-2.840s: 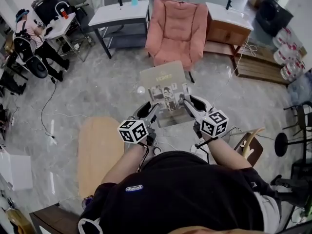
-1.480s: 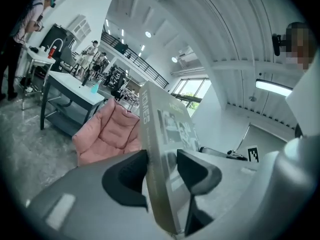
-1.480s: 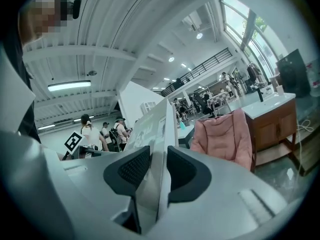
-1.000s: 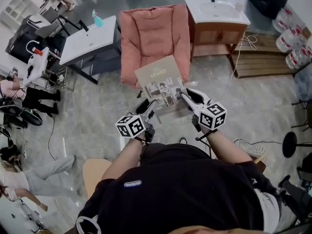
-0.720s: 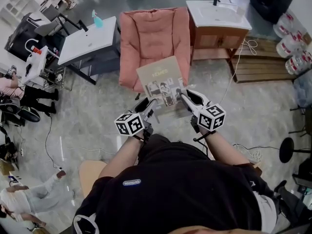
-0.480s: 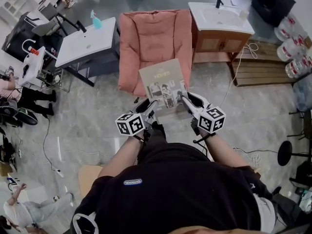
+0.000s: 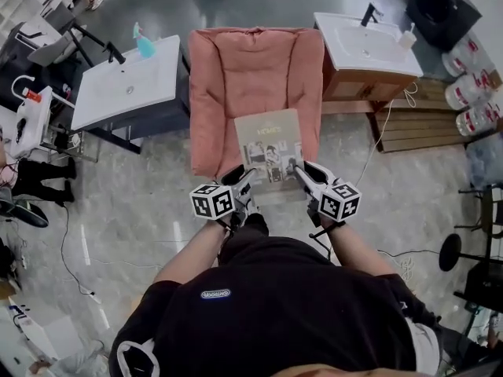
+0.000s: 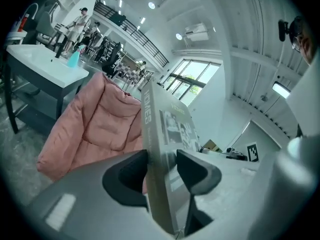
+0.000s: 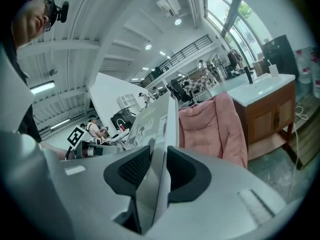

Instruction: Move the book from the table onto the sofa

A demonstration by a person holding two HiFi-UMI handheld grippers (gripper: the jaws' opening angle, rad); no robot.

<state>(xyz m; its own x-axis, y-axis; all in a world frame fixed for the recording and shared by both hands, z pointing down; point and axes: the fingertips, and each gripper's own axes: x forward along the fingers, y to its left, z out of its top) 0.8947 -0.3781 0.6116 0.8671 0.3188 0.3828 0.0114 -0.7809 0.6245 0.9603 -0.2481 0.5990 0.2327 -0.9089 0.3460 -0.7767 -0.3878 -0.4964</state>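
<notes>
Both grippers grip the book (image 7: 269, 144). Head view: left gripper (image 7: 245, 181) and right gripper (image 7: 302, 174) at its near corners; long axis points away from the person, at the sofa (image 7: 253, 73), far end overlapping the seat front. Left gripper view: jaws clamped on the book's edge, pink cushion ahead. Right gripper view: same clamp. Grey floor (image 7: 141, 203), white counter (image 7: 126, 85) beside sofa.
</notes>
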